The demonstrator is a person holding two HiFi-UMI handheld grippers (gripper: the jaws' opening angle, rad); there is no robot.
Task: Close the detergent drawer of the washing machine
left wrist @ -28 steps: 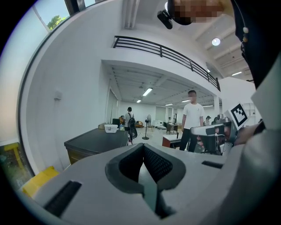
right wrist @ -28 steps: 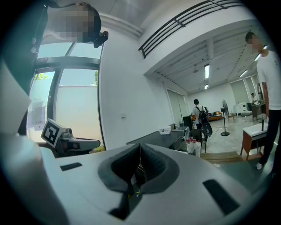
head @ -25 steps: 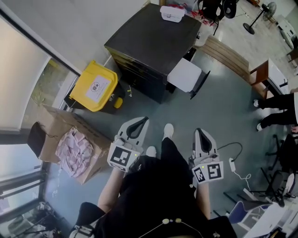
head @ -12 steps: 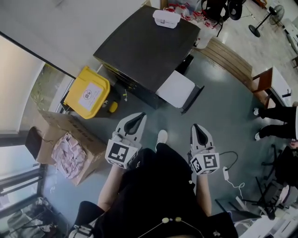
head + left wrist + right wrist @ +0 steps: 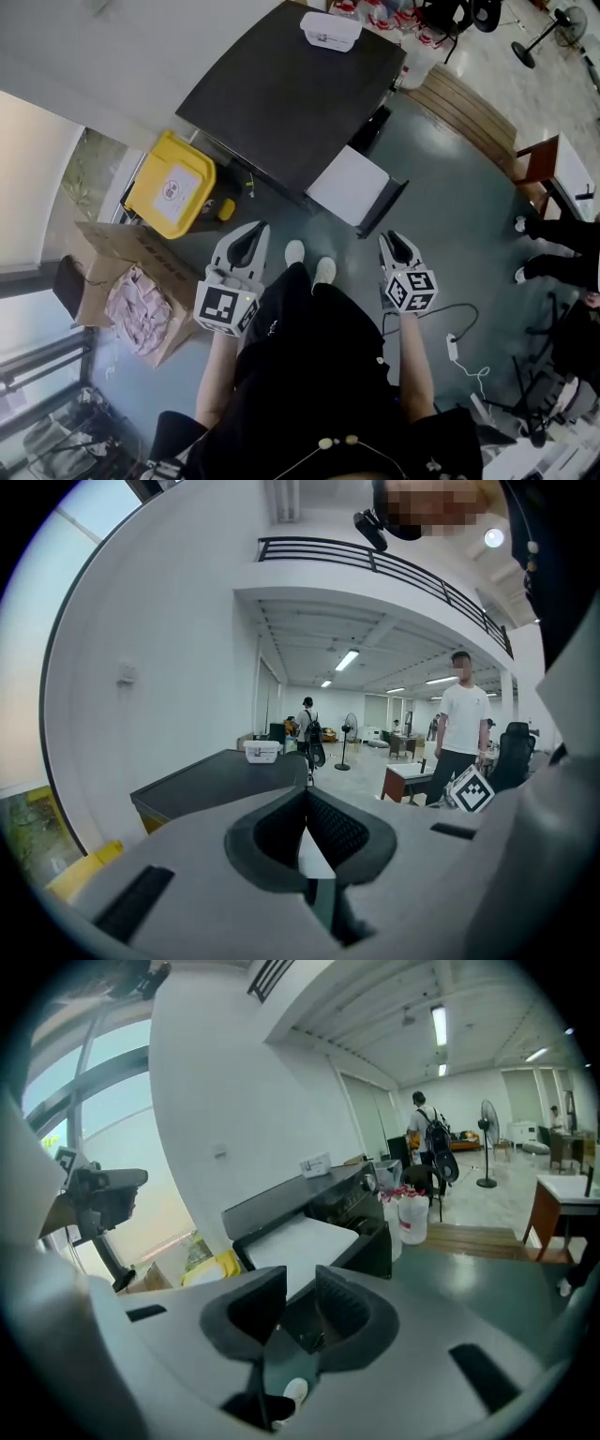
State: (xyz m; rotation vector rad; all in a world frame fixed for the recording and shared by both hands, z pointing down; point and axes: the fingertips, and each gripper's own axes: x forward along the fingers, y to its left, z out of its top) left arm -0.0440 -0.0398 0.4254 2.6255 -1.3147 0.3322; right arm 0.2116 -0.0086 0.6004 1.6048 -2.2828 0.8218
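The dark washing machine (image 5: 286,89) stands ahead of me against the white wall, with a white-faced panel (image 5: 349,187) hanging open from its front. Which part is the detergent drawer I cannot make out. My left gripper (image 5: 242,246) hovers above the floor short of the machine's front, shut and empty; its tips meet in the left gripper view (image 5: 306,794). To the right of the open panel, my right gripper (image 5: 400,248) has just been opening. Its jaws stand slightly apart with nothing between them (image 5: 300,1283). It points at the panel (image 5: 298,1241).
A white box (image 5: 328,30) lies on top of the machine. A yellow bin (image 5: 171,183) and a cardboard box of pale scraps (image 5: 131,295) sit to the left. A wooden bench (image 5: 478,103), a standing person (image 5: 562,246) and a floor cable (image 5: 455,347) are on the right.
I have stepped closer to the machine, which now fills more of the head view. Both grippers have moved forward toward its front. The right gripper's jaws have parted a little.
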